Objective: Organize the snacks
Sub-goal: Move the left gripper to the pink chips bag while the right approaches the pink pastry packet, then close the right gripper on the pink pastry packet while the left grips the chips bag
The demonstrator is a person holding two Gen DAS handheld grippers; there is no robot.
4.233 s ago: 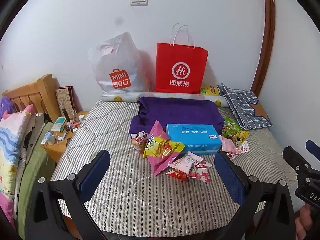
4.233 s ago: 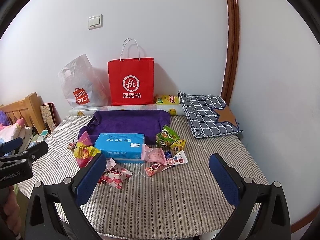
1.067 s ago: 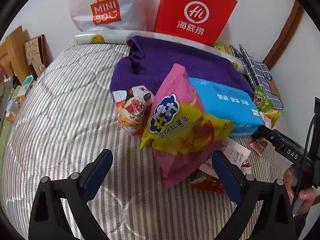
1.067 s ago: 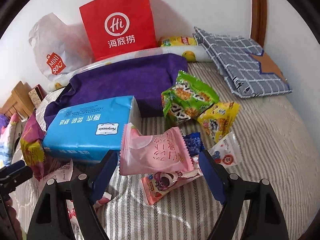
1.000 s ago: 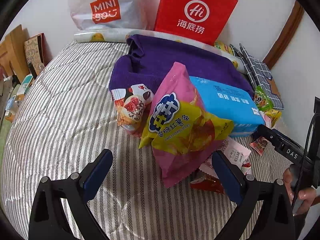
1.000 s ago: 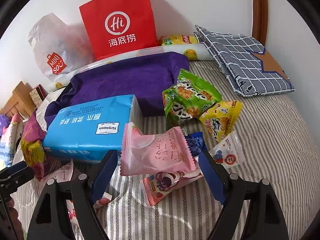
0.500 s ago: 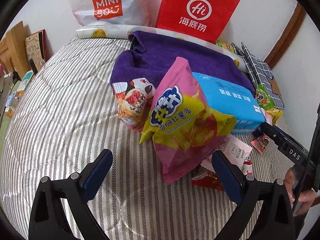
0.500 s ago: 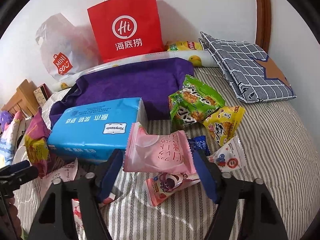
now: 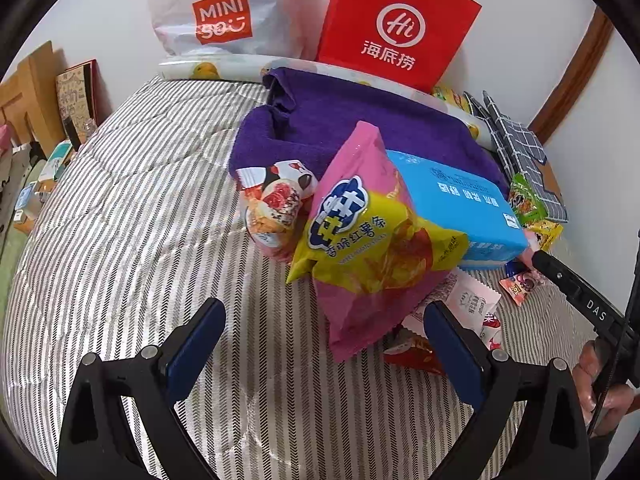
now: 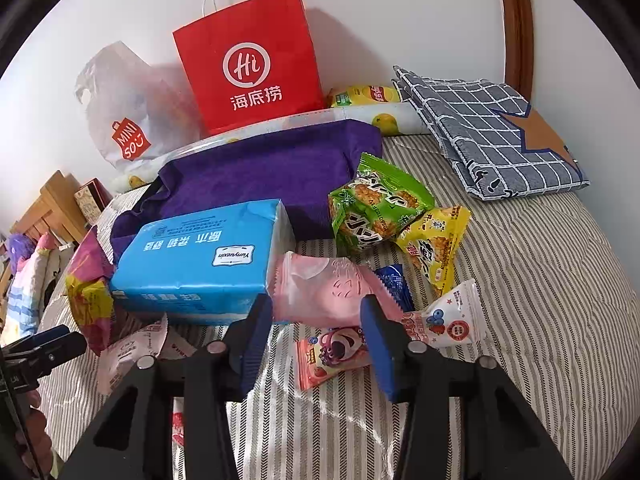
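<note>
As the right gripper [image 10: 316, 320] closes on the pale pink crinkly plastic snack packet [image 10: 324, 290], it should squeeze the packet's near edge squarely; its blue pads [image 10: 378, 336] flank that edge, narrowing, contact not yet certain; the left gripper [image 9: 320, 344] hangs wide open, empty, the pink-and-yellow chip bag [image 9: 372, 248] just beyond its fingers.

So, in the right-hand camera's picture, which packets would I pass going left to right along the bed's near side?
Pink-and-yellow crisp bag → blue plastic tissue pack → pale pink translucent snack packet → yellow snack packet.
</note>
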